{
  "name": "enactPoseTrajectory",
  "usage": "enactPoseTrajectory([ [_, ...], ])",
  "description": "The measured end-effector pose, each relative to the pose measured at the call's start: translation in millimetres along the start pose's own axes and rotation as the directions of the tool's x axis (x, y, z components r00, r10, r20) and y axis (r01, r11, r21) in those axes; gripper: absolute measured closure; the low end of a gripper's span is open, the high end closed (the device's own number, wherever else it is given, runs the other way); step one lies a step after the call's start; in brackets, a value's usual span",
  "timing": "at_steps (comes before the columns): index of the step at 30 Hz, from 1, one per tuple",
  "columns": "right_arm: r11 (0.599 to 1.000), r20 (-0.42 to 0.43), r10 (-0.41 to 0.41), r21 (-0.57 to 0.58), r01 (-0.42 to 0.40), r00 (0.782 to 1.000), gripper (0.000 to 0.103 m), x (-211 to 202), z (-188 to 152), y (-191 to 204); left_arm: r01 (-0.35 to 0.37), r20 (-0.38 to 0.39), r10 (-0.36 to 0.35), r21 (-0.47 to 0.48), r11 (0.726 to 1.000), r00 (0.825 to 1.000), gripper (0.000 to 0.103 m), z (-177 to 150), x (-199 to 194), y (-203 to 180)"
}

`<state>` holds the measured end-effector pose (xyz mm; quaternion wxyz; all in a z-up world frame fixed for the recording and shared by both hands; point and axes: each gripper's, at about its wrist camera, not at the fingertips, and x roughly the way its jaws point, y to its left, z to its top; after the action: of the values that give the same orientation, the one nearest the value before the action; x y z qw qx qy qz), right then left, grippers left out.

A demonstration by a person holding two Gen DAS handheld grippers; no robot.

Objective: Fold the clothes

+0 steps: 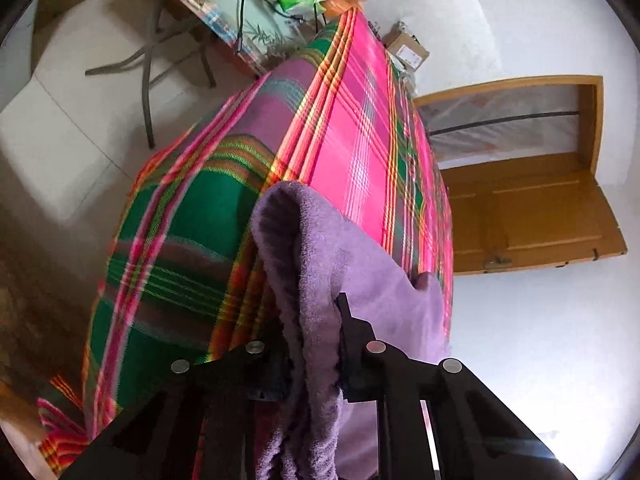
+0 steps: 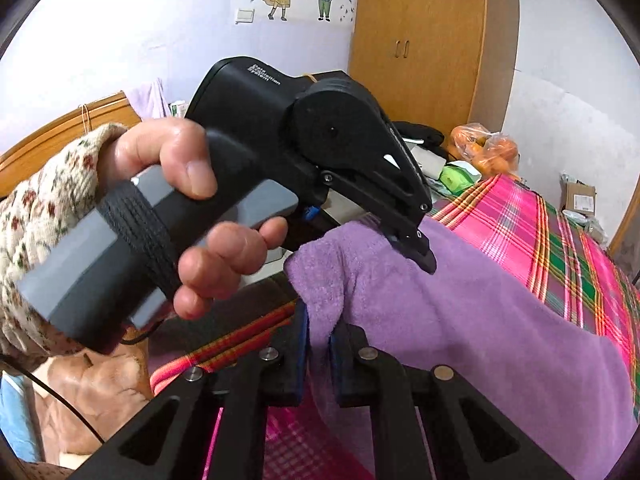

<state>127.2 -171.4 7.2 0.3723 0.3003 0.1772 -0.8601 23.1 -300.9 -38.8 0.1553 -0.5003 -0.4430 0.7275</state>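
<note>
A purple towel [image 1: 320, 264] hangs doubled over between the fingers of my left gripper [image 1: 314, 344], which is shut on it above the bed. In the right wrist view the same towel [image 2: 460, 320] spreads to the right over the plaid bedspread [image 2: 560, 248]. My right gripper [image 2: 319, 344] is shut on the towel's edge. The left gripper [image 2: 416, 248] shows there too, held in a hand, its tip clamped on the towel's top edge just above and to the right of my right gripper.
The bed is covered with a pink and green plaid bedspread [image 1: 340, 128]. A cluttered table [image 1: 240, 12] stands beyond the bed with a bag of oranges [image 2: 484, 148]. A wooden wardrobe [image 2: 420, 40], a door [image 1: 528, 208] and a cardboard box [image 2: 578, 198] are nearby.
</note>
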Motion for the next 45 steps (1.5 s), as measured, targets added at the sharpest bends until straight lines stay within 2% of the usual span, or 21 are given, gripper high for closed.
enactPoseTrajectory([
  [4, 0.999, -0.033, 0.025, 0.020, -0.025, 0.999, 0.094, 12.2, -2.3, -3.3, 0.014, 0.008, -0.014, -0.011, 1.000, 1.000, 0.086, -2.6, -0.9, 5.9],
  [11, 0.999, -0.043, 0.028, 0.024, -0.027, 0.999, 0.094, 19.6, -1.9, -5.1, 0.007, 0.013, -0.007, -0.013, 1.000, 1.000, 0.086, -4.4, -3.5, 5.3],
  [16, 0.998, -0.017, 0.038, 0.048, -0.037, 0.999, 0.094, 15.5, -3.2, -10.8, -0.019, 0.018, 0.019, -0.006, 1.000, 1.000, 0.086, -6.0, -4.5, -2.6],
  [28, 0.994, 0.094, 0.064, 0.085, -0.072, 0.994, 0.094, -31.5, -9.0, -20.1, -0.022, 0.057, 0.018, 0.073, 0.997, 0.998, 0.086, -22.0, -19.0, -51.1],
  [35, 0.993, 0.145, 0.032, 0.106, -0.048, 0.989, 0.094, -63.2, -15.2, -31.6, -0.008, 0.065, 0.000, 0.119, 0.993, 0.998, 0.085, -33.7, -18.2, -82.6],
  [40, 0.988, 0.164, 0.003, 0.152, -0.028, 0.986, 0.094, -84.7, -25.6, -48.1, 0.021, 0.039, -0.027, 0.139, 0.990, 0.999, 0.082, -41.7, -7.9, -105.5],
  [45, 0.977, 0.174, -0.045, 0.212, 0.007, 0.984, 0.094, -105.7, -41.4, -65.8, 0.023, 0.007, -0.024, 0.175, 0.984, 1.000, 0.082, -51.0, 8.4, -130.0],
])
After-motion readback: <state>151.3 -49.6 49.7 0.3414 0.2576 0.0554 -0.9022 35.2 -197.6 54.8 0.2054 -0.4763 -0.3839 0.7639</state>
